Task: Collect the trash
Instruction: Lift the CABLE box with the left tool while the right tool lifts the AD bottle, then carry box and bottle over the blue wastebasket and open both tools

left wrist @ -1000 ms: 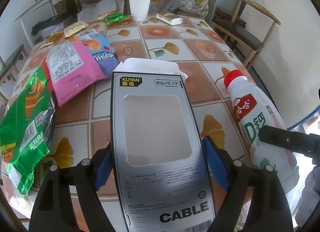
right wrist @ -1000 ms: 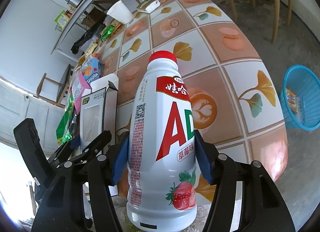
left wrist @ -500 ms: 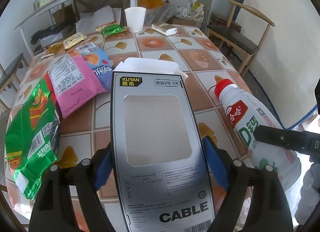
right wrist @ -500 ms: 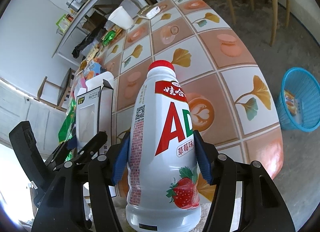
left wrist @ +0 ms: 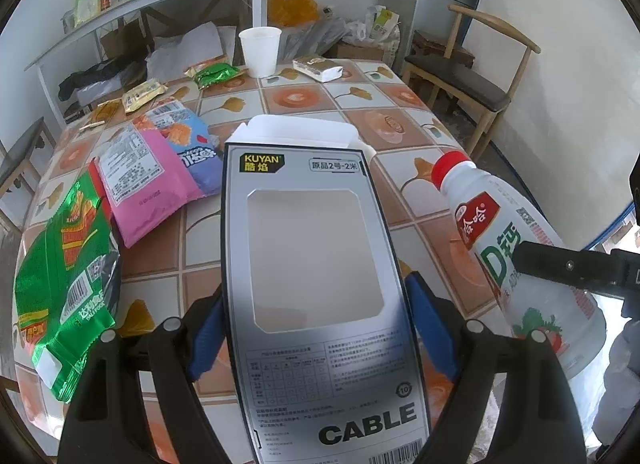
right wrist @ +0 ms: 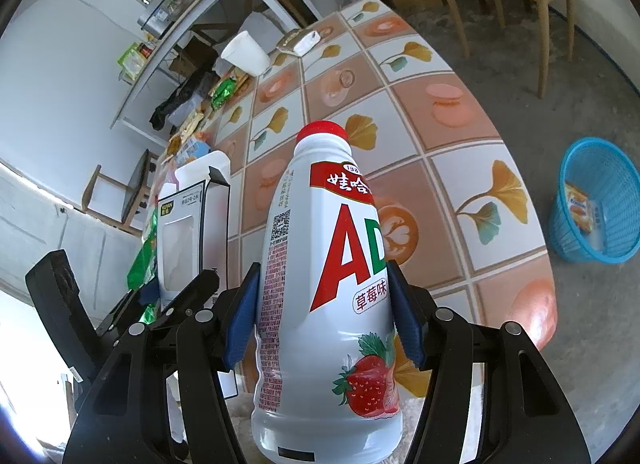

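A: Bottle (right wrist: 332,264), centre frame, pinched at its waist by the right hand-held gripper (right wrist: 324,304)?
B: Yes; smooth, likely light. Left hand-held gripper (left wrist: 316,328) squeezes the flimsy cable box (left wrist: 316,284) mid-sides

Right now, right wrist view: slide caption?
Right gripper clamps bottle above table; blue basket on floor.

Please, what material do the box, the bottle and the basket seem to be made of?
Box: thin printed cardboard, semi-gloss; it has a folded flap and a cut-out window.
Bottle: white opaque plastic, glossy, with a red cap.
Basket: likely blue plastic, with an open lattice wall.
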